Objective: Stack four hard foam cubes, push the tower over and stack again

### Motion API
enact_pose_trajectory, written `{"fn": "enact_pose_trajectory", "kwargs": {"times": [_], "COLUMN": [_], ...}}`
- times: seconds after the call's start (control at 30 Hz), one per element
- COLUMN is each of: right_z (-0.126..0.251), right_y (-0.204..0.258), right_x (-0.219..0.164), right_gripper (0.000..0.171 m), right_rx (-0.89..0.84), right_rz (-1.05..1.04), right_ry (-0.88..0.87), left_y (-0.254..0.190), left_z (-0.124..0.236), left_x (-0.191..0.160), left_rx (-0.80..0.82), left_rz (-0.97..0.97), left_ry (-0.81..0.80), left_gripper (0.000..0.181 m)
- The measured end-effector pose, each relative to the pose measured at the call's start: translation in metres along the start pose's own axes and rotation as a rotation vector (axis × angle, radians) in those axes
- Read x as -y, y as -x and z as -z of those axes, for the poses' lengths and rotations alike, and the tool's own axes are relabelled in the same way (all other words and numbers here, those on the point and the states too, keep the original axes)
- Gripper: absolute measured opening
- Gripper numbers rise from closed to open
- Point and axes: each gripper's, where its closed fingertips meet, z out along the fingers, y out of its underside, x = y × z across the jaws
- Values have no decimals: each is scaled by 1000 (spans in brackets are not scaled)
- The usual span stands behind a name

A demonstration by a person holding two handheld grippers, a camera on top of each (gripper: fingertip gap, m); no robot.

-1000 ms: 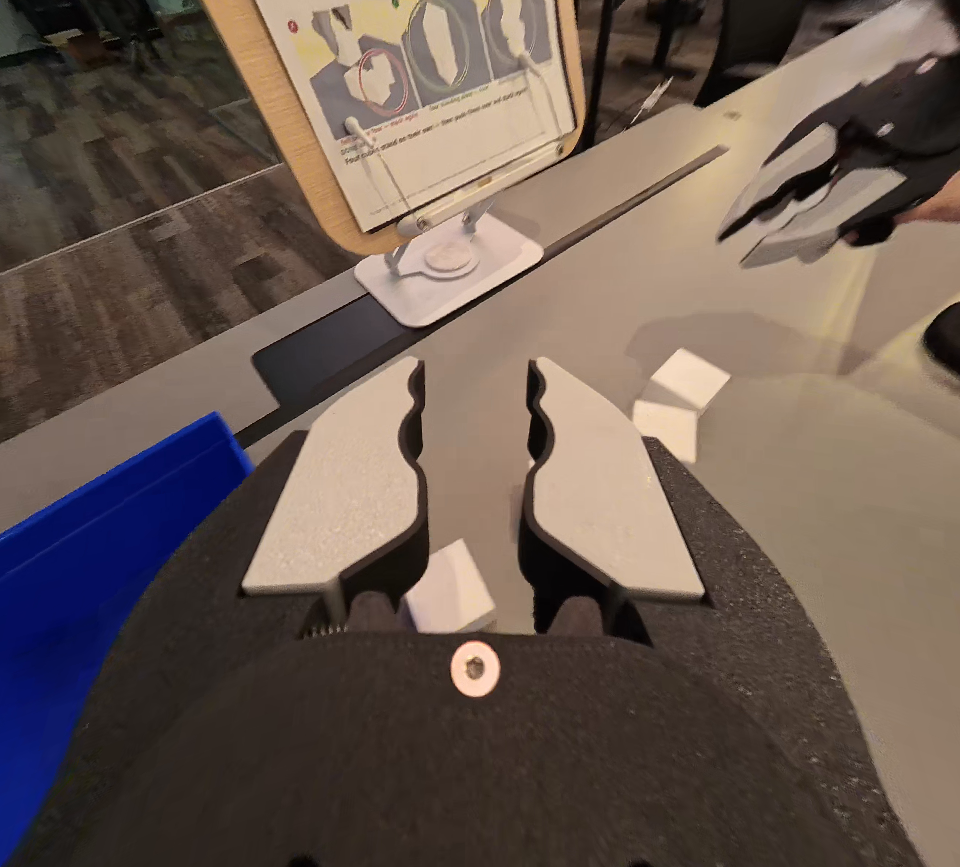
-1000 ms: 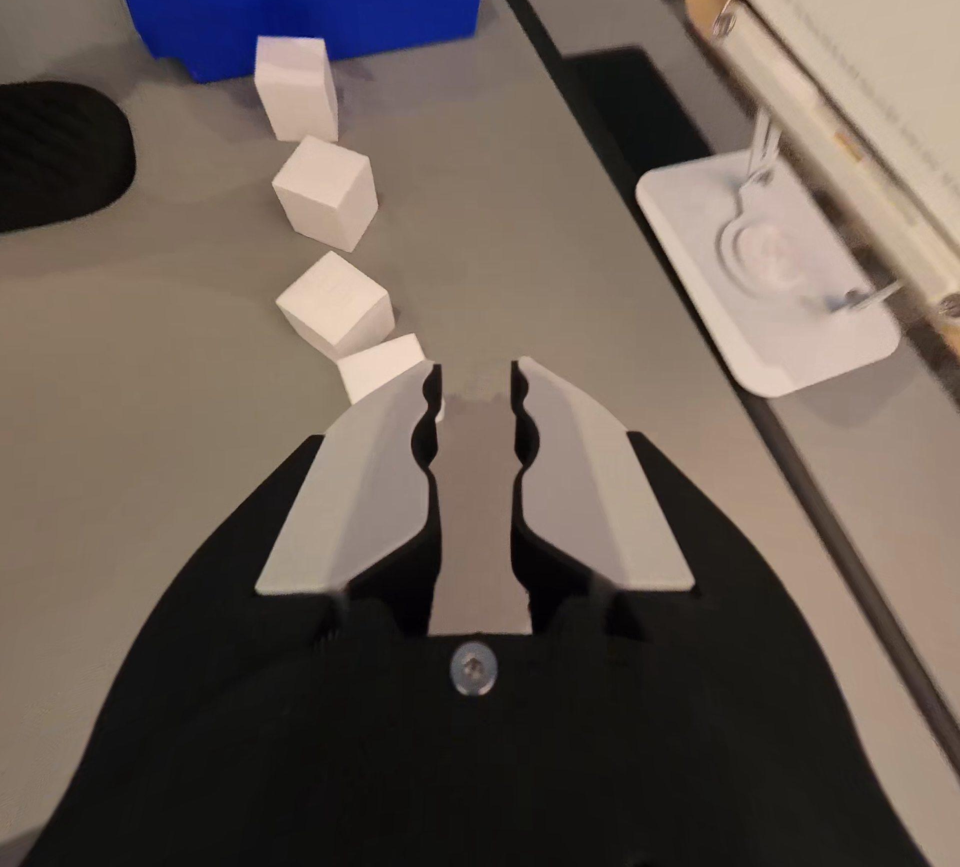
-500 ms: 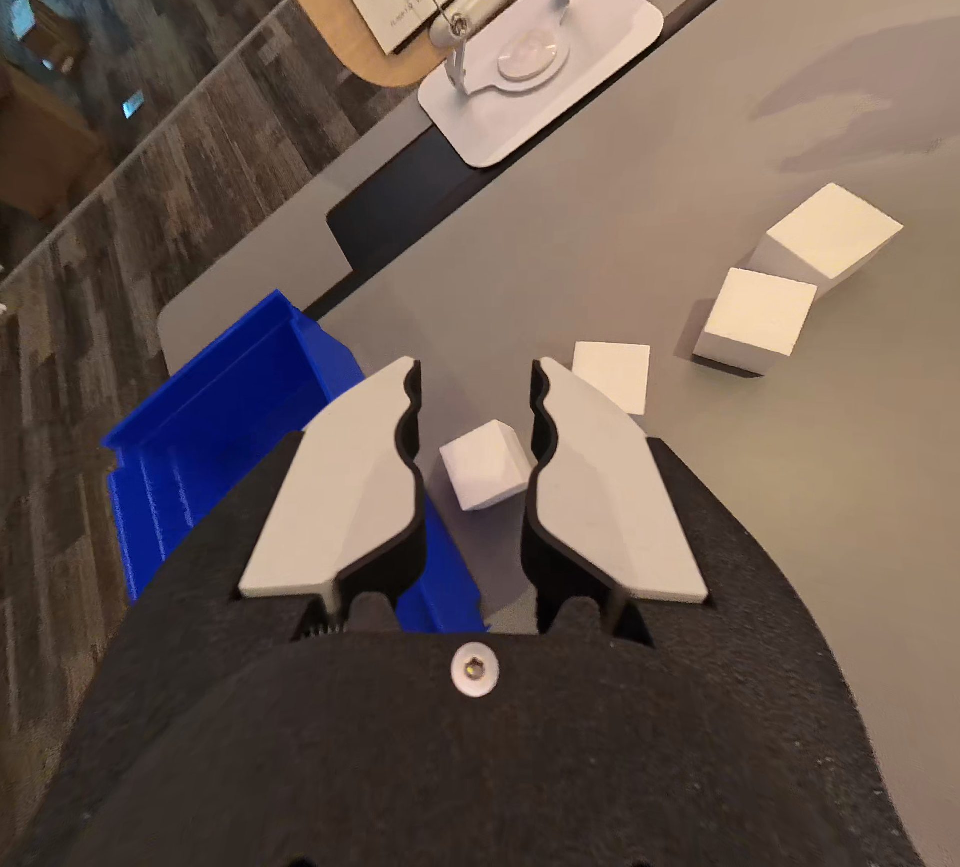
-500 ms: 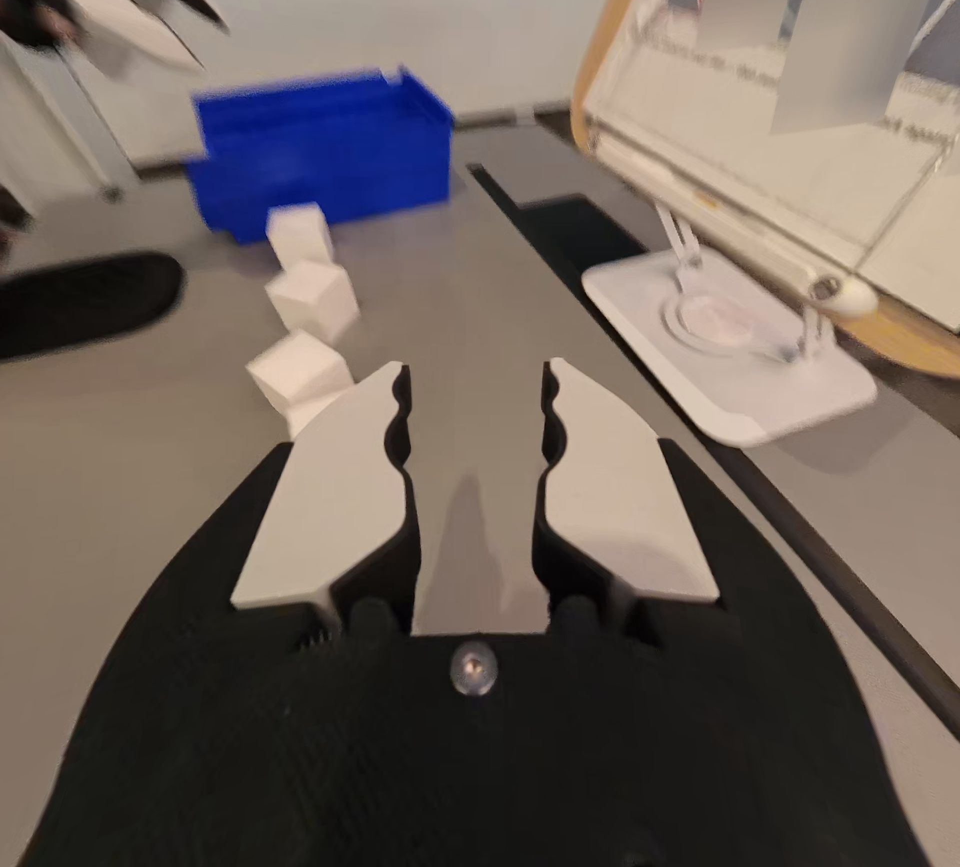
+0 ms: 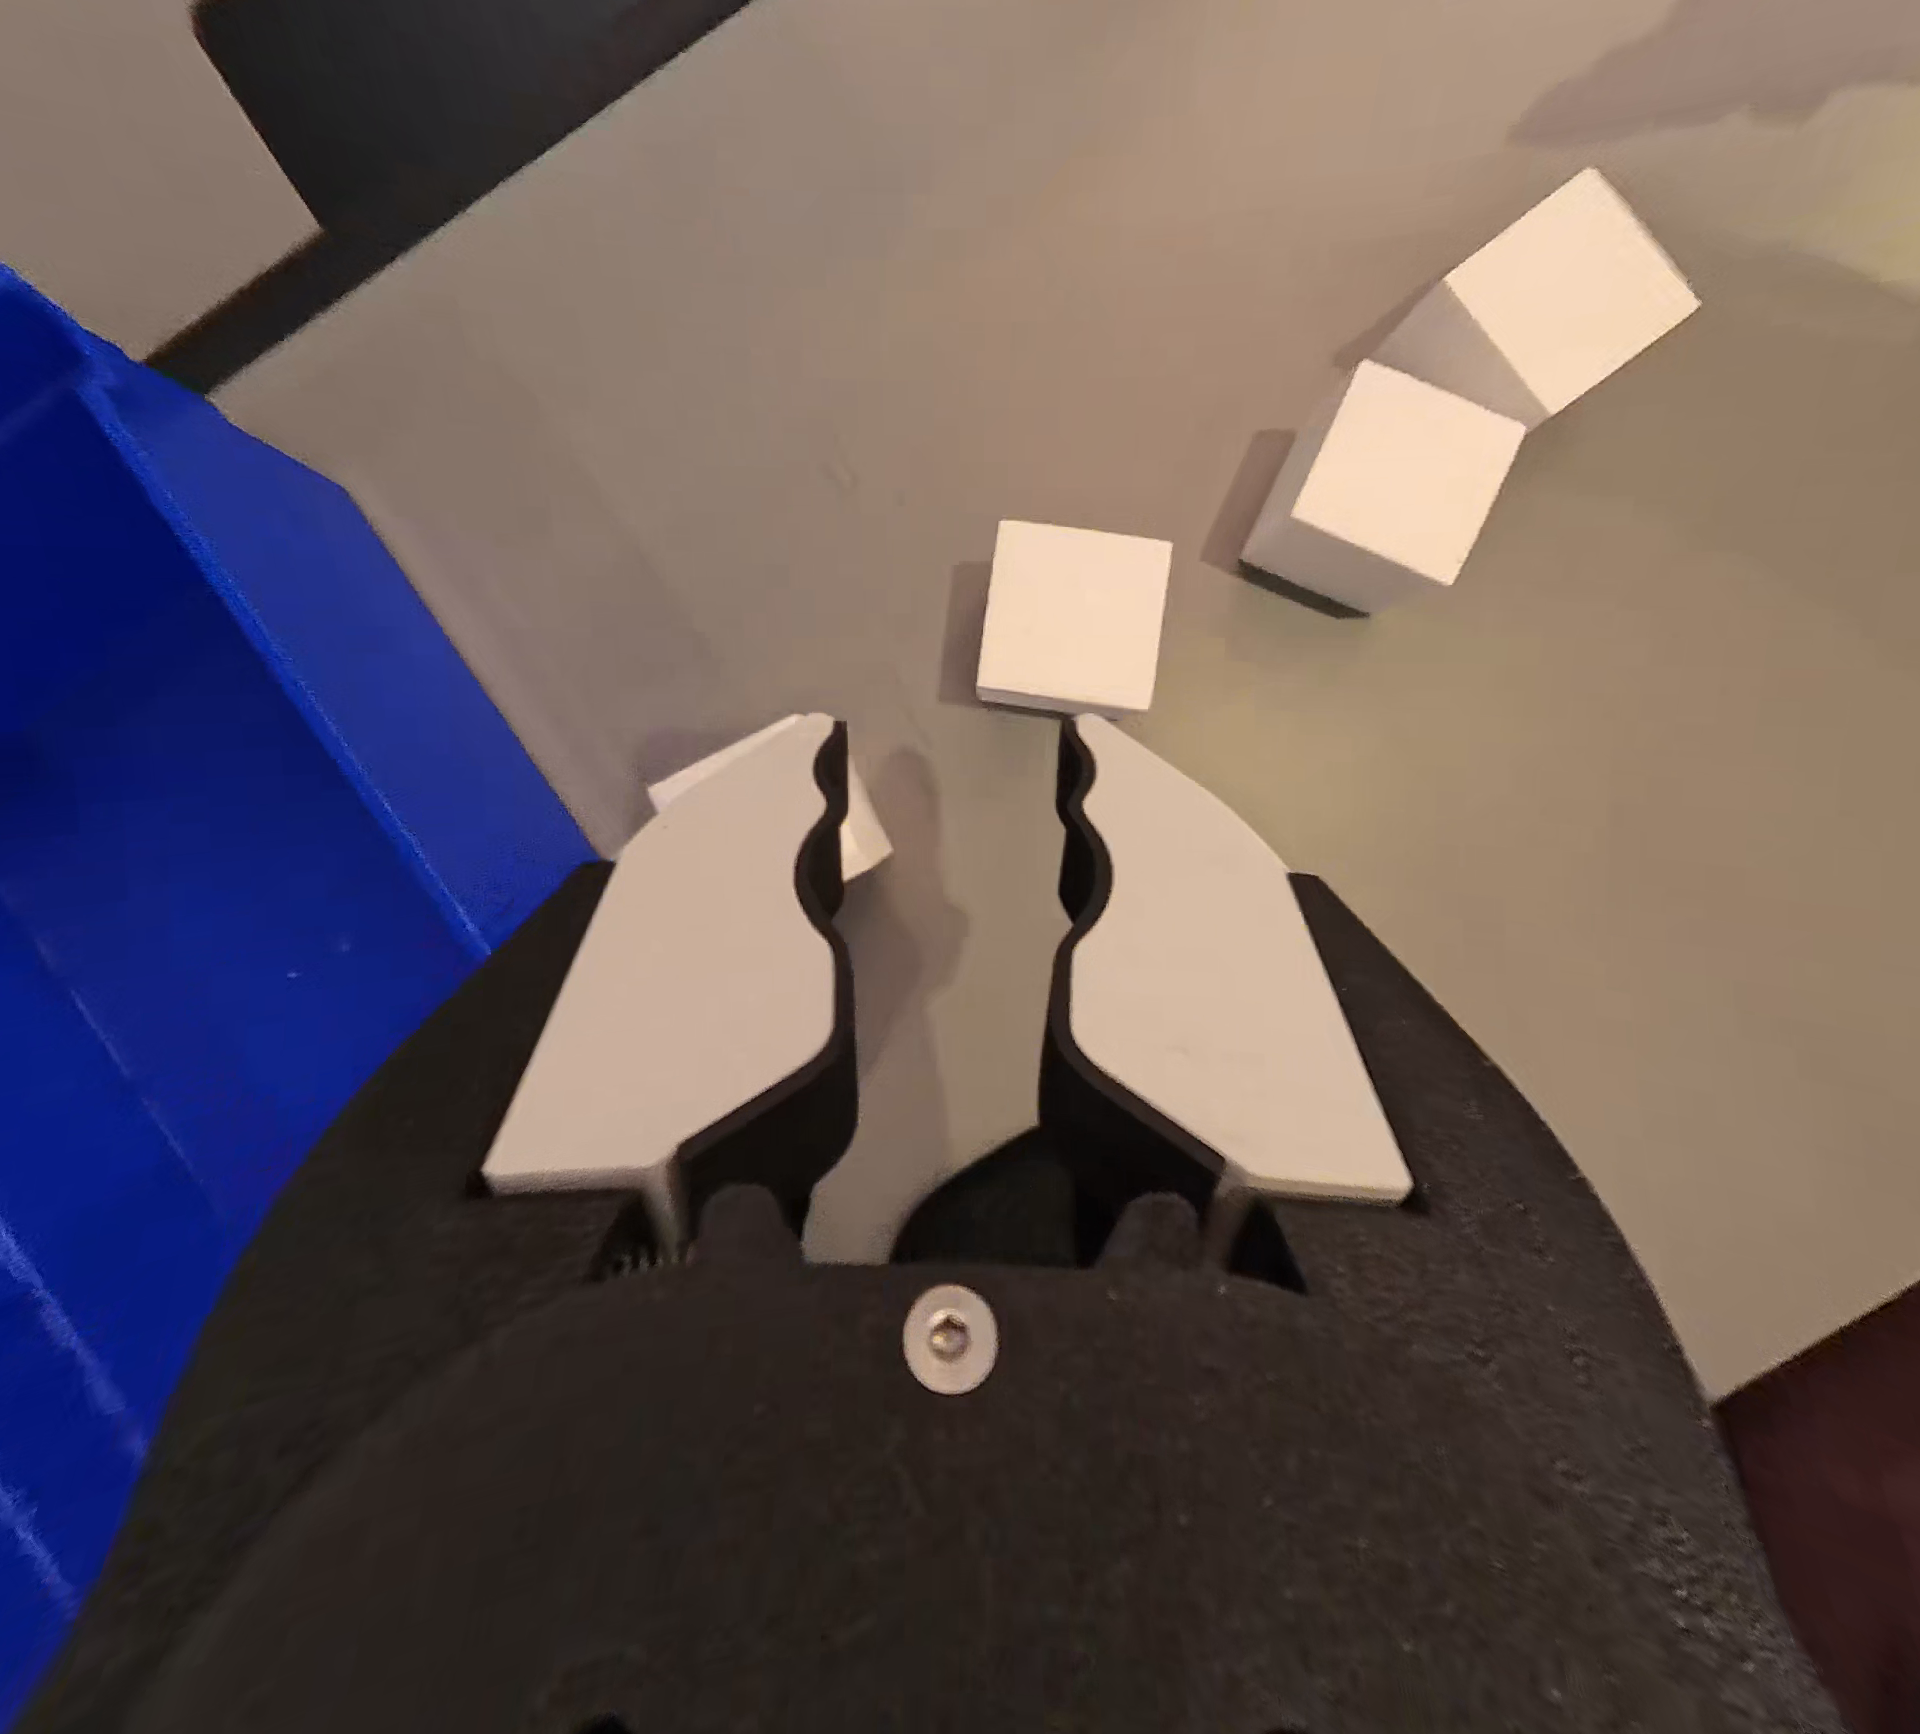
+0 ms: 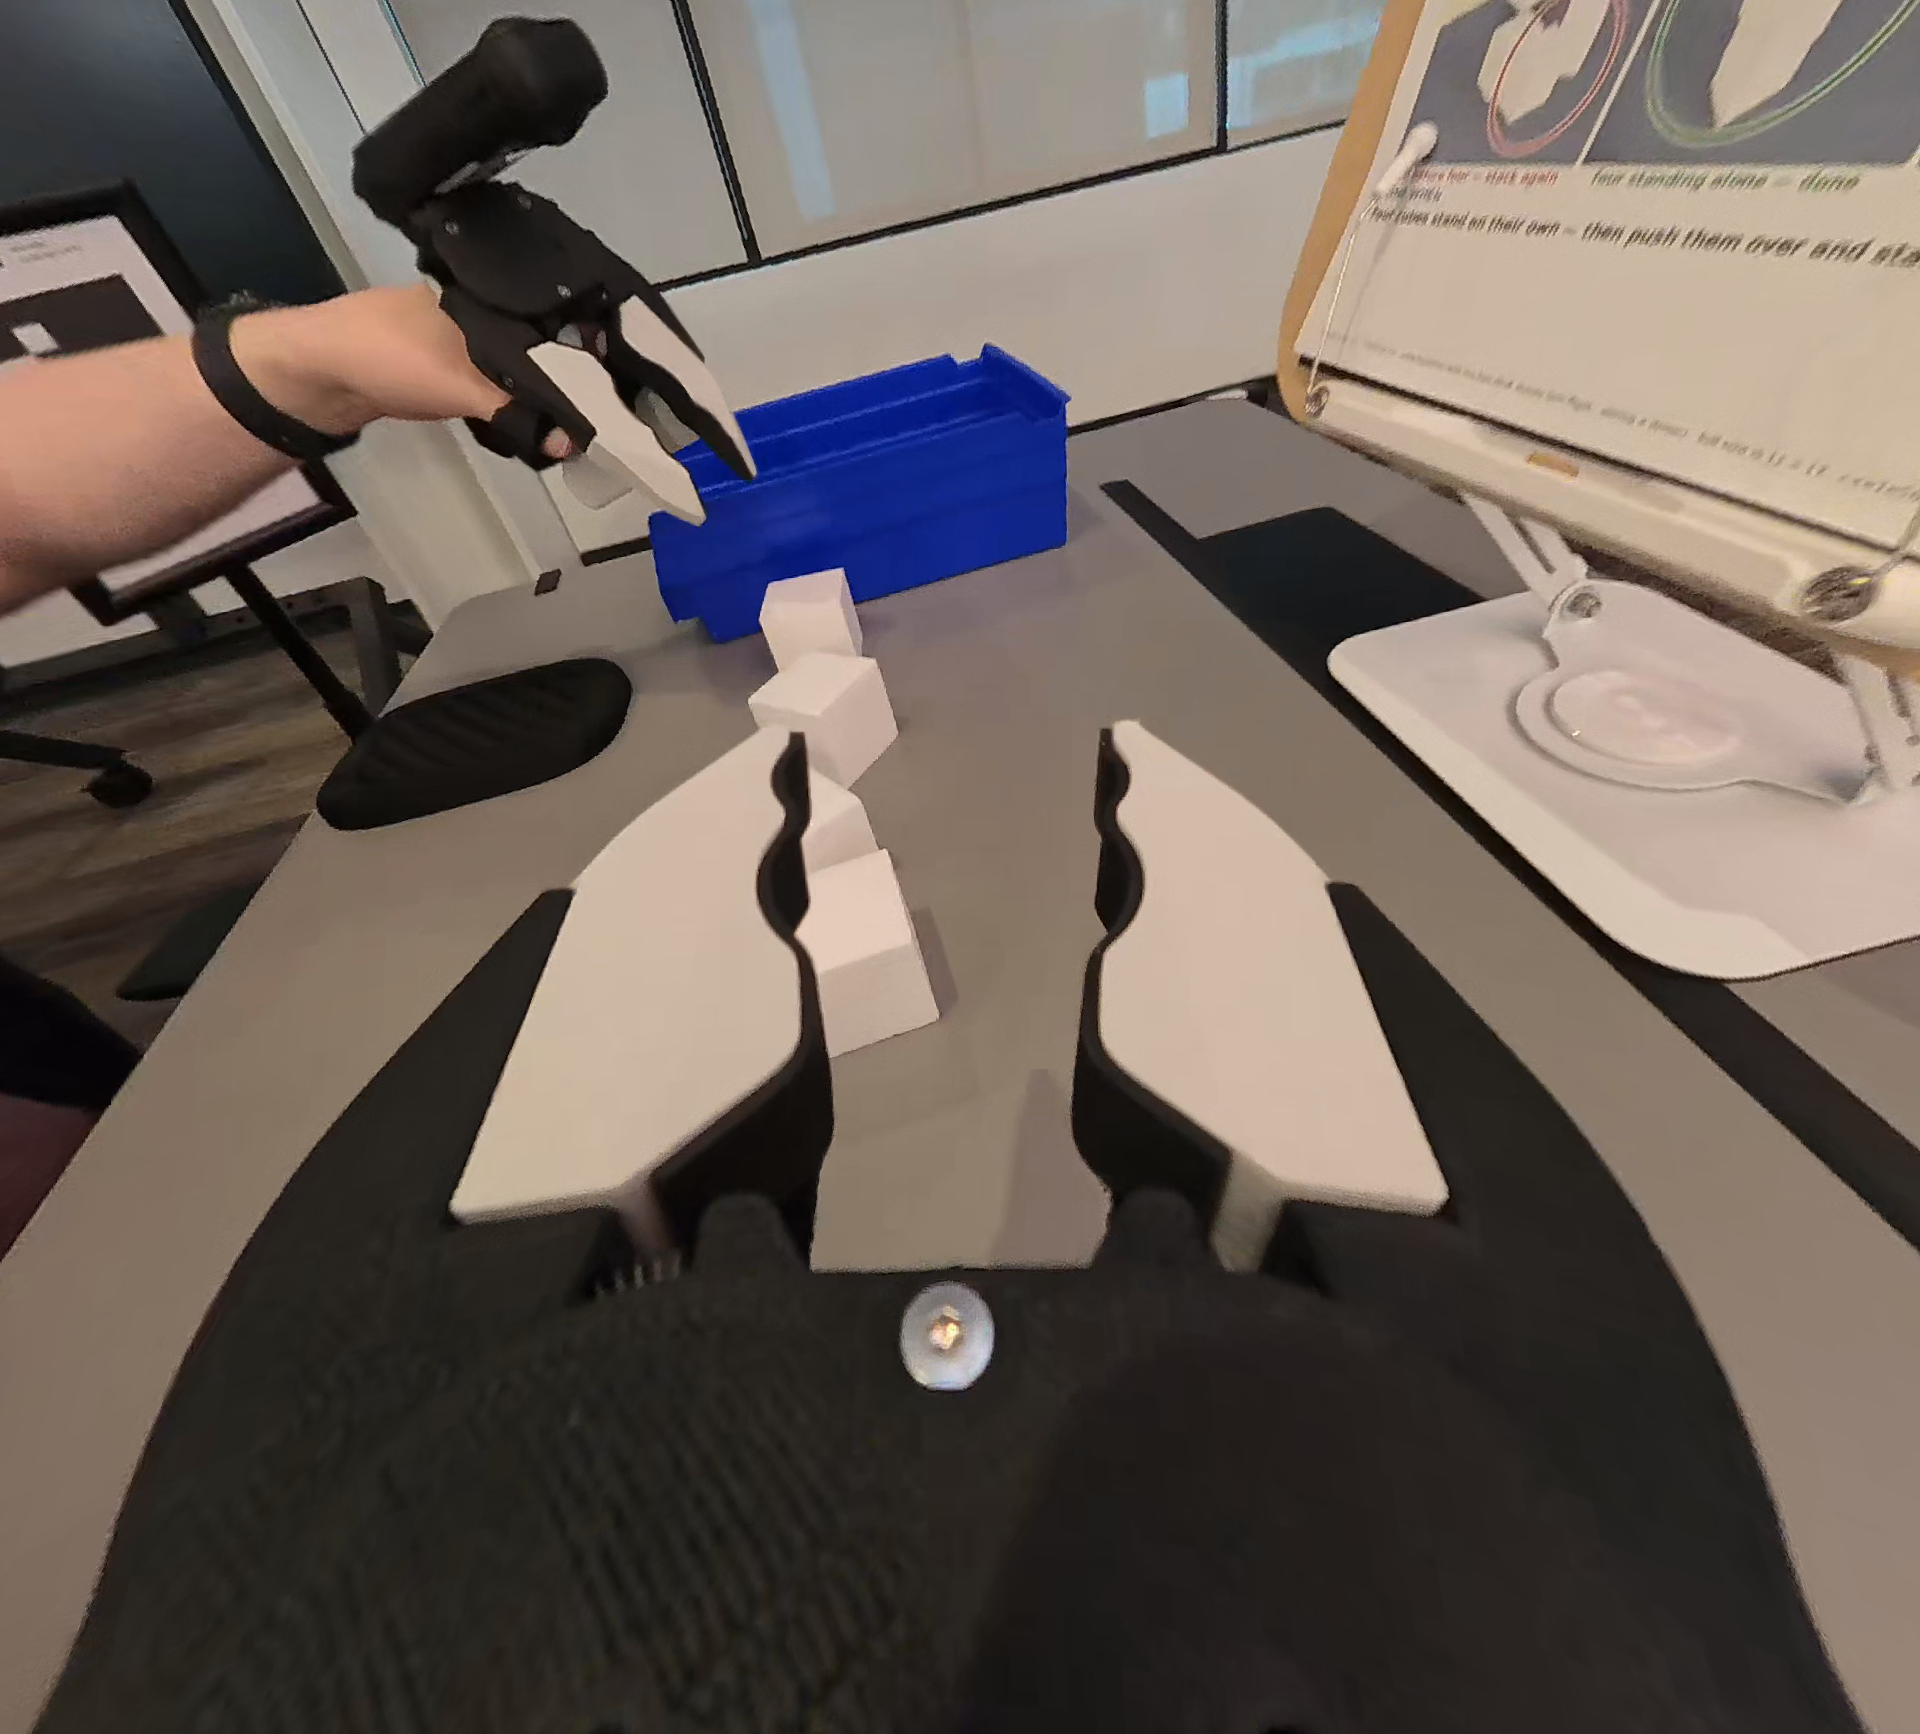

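The left claw (image 5: 951, 734), jaws apart and empty, has swung down from a level view to look straight onto the grey bench (image 5: 1558, 1009), so restacking looks about to begin. The nearest white hard foam cube (image 5: 868, 837) peeks beside its left fingertip; three more (image 5: 1073, 616) trail away unstacked. The right claw (image 6: 951, 749) hangs spread beside the blue plastic bin (image 6: 883, 479).

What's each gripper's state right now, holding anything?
Left gripper: open, empty, above the cubes by the blue bin.
Right gripper: open, empty, low over the table beside the nearest cube.
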Motion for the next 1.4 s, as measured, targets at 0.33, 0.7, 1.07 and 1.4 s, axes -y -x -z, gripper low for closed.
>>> {"fn": "enact_pose_trajectory", "kwargs": {"times": [0.33, 0.7, 1.07, 1.4], "right_z": [-12, 8, -1, -13], "right_y": [10, 5, 7, 18], "right_x": [-14, 3, -22, -31], "right_gripper": [56, 56, 58, 59], "right_rx": [40, 55, 87, 127], "right_rz": [-1, -39, -35, -4], "right_ry": [43, -58, 55, 112], "left_y": [20, 51, 59, 60], "left_z": [-21, -52, -67, -65], "left_x": [-26, -59, -72, -72], "left_rx": [26, 121, 218, 188], "left_rz": [132, 204, 158, 203], "left_ry": [234, 422, 503, 496], "left_gripper": [49, 61, 61, 63]}}
